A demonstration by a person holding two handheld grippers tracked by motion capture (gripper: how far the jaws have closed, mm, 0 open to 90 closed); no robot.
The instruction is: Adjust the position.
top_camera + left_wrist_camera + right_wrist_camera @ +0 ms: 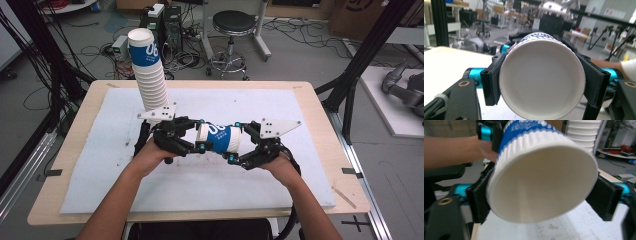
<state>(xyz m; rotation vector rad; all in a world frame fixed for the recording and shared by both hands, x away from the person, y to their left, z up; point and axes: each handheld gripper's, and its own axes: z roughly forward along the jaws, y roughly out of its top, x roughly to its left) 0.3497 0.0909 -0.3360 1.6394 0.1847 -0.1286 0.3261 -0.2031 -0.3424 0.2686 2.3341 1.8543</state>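
Above white mat [210, 185], both grippers (left [192, 142], right [239, 150]) clamp nested cups [220, 138].

We count two grippers, the left gripper [199, 145] and the right gripper [240, 145]; between them one blue-white cup [221, 138]; behind the left one, one tall cup stack [148, 70].
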